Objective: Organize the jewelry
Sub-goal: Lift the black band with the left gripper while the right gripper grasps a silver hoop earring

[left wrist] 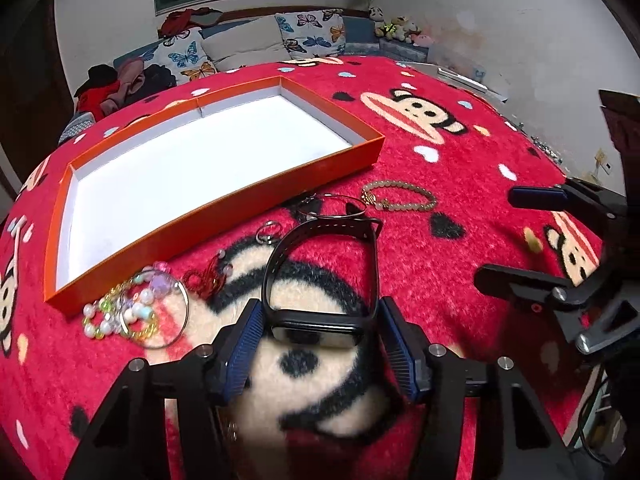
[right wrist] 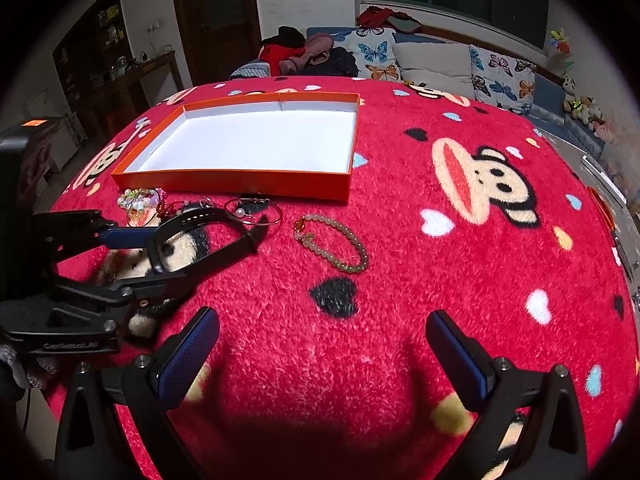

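Note:
My left gripper (left wrist: 320, 320) is shut on a black smart watch (left wrist: 316, 328), gripping its face on both sides; the strap loops forward over the red blanket. The watch also shows in the right wrist view (right wrist: 200, 236), held in the left gripper (right wrist: 132, 256). An empty orange box (left wrist: 336, 164) with a white inside lies beyond it, also in the right wrist view (right wrist: 232, 182). A beige bead bracelet (left wrist: 400, 200) (right wrist: 332, 244), thin hoop bangles (left wrist: 332, 206) (right wrist: 254, 210) and a pile of pastel bead bracelets (left wrist: 132, 308) (right wrist: 138, 200) lie on the blanket. My right gripper (right wrist: 324, 344) is open and empty.
A red monkey-print blanket (right wrist: 440, 280) covers the surface. A red charm (left wrist: 208, 276) and a small ring (left wrist: 266, 234) lie near the box. A sofa with butterfly cushions (right wrist: 440, 64) stands behind. My right gripper shows at the right in the left wrist view (left wrist: 516, 236).

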Tool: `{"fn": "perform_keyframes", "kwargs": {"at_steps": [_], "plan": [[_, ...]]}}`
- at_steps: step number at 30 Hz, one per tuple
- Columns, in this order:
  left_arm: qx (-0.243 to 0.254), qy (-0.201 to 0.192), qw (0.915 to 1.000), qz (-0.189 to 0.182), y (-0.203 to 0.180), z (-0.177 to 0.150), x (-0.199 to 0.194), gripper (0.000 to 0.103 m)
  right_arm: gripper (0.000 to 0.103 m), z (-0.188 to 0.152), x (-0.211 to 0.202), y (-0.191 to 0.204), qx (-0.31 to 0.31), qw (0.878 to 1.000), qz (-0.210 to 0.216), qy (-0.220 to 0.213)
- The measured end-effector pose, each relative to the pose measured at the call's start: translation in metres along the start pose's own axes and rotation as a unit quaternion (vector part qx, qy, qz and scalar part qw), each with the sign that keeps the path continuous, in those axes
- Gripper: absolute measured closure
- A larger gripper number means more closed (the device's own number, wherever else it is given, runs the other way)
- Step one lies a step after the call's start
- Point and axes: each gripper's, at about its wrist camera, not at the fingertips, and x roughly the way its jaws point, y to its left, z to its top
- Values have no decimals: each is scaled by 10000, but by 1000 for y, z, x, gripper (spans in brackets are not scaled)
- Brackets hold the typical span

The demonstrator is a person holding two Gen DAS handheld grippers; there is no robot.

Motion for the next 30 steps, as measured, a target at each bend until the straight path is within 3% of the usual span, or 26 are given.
{"fn": "perform_keyframes", "kwargs": {"at_steps": [8, 15, 30], "plan": [[48, -6, 10000, 13, -2, -19, -25, 41, 0, 1, 2, 8, -53, 9999, 136, 23], [89, 62, 9999, 34, -2, -33, -39, 41, 0, 7, 6, 19, -67, 9984, 550, 59], [77, 99, 9999, 66, 1, -66, -73, 41, 0, 19, 20, 30, -82, 9979, 619, 160]]}}
